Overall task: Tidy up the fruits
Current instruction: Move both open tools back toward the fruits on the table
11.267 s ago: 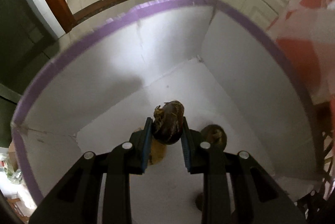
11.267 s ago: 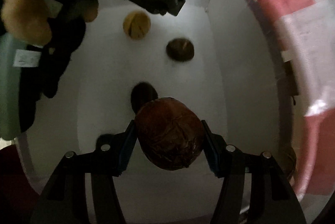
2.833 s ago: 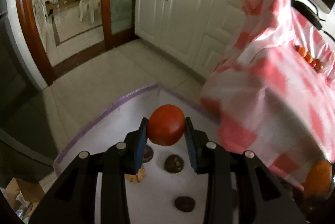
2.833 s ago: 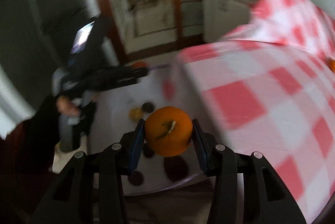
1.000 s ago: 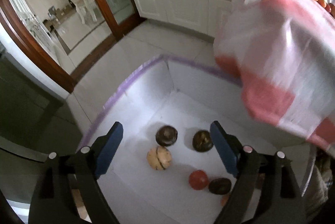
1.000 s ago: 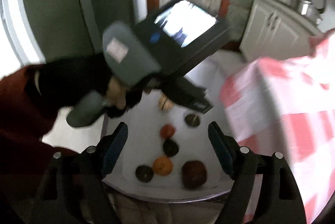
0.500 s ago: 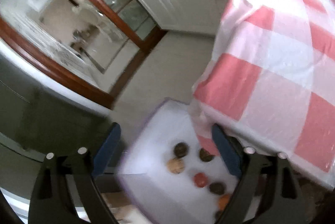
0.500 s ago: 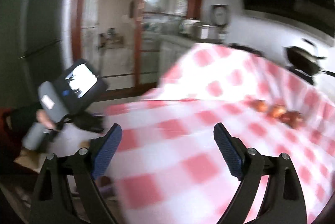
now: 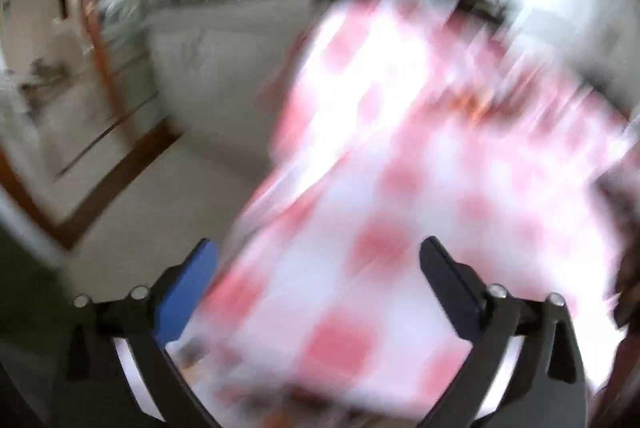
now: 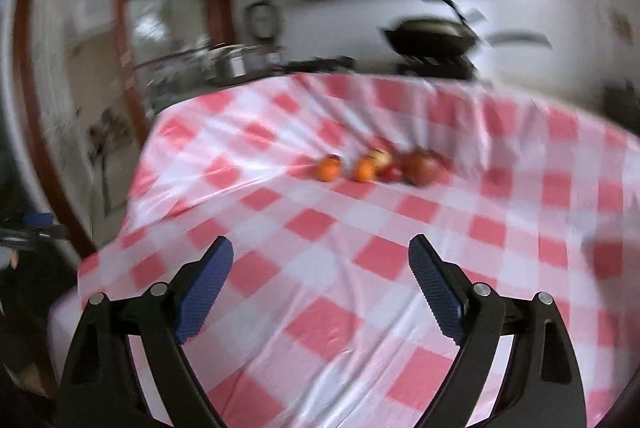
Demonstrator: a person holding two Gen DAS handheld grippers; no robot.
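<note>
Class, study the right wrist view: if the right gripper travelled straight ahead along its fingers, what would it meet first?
Probably the checked tablecloth just ahead of the open, empty right gripper, short of the fruit cluster farther back. Depth is hard to judge here.

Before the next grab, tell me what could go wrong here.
The remaining fruits sit bunched and touching on the checked tablecloth; the open right gripper closing on one may roll its neighbours. The cloth is wrinkled and may shift. The left gripper, jaws opening and empty, has a blurred view.

No text, label, brand, number or sign can be read in either view.
</note>
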